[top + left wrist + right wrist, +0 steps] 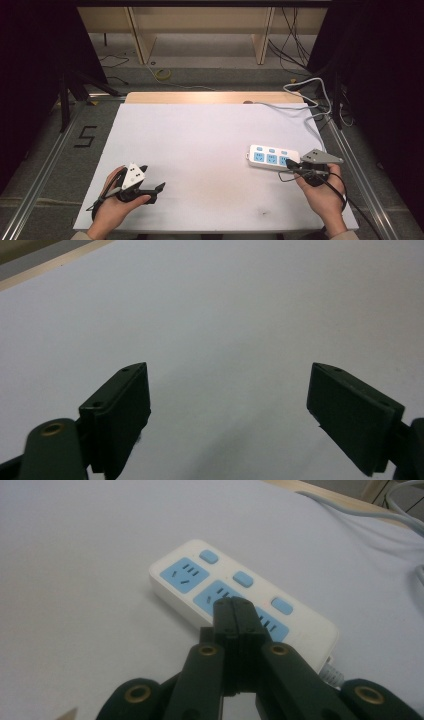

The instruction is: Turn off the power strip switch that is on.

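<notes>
Right gripper view: white power strip (240,597), three blue sockets, three blue buttons; right gripper (234,611) jaws together above it, empty.

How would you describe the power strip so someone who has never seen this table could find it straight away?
Start at the white-covered table and go to its right side, just ahead of the person's right hand. There lies a white rectangular plastic power strip with a grey cable trailing off behind. Its three light blue sockets, each with a blue button beside it, set it apart.
</notes>
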A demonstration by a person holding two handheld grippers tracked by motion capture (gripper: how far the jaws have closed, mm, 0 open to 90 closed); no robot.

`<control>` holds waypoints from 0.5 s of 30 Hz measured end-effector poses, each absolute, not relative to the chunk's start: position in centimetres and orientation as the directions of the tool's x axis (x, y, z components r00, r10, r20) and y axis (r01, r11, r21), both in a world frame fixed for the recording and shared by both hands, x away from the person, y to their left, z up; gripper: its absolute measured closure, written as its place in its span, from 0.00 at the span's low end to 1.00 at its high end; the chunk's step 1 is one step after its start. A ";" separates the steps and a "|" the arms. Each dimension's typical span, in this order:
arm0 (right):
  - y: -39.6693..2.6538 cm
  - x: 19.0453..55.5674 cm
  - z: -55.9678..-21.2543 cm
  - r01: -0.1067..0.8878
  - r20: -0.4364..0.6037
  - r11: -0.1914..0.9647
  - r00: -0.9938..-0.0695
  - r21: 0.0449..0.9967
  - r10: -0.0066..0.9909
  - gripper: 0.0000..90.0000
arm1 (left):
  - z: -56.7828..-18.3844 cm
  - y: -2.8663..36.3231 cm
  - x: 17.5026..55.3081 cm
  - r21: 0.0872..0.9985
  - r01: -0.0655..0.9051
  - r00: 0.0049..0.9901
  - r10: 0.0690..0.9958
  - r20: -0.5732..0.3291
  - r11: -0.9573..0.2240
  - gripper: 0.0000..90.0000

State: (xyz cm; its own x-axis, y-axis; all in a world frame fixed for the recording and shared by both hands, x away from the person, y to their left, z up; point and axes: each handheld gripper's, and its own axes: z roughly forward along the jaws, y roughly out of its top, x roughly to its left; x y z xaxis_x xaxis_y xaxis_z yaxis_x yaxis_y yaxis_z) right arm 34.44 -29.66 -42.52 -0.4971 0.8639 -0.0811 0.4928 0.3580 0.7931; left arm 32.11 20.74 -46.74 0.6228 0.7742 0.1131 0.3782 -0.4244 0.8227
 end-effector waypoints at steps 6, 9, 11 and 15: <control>-29.8 35.1 -42.4 0.511 -0.076 0.355 -0.487 0.783 0.870 1.00 | -46.7 20.7 32.1 0.821 0.376 0.623 0.773 0.120 -0.430 0.19; -30.0 35.6 -42.2 0.519 -0.072 0.348 -0.479 0.781 0.875 1.00 | -46.7 20.8 32.1 0.821 0.375 0.622 0.774 0.120 -0.430 0.19; -30.0 35.7 -42.2 0.520 -0.070 0.344 -0.474 0.782 0.878 1.00 | -46.7 20.8 32.1 0.821 0.374 0.623 0.773 0.121 -0.430 0.19; -30.2 36.2 -42.0 0.528 -0.073 0.342 -0.465 0.777 0.882 1.00 | -46.7 20.7 32.1 0.820 0.375 0.622 0.773 0.124 -0.433 0.19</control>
State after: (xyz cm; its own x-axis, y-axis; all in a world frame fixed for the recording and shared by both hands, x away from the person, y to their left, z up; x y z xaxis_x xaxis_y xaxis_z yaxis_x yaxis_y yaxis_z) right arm 36.23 -30.18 -42.00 -0.4646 0.8825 -0.0732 0.5281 0.3425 0.7771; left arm 32.11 20.74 -46.74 0.6220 0.7732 0.1238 0.3746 -0.4326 0.8201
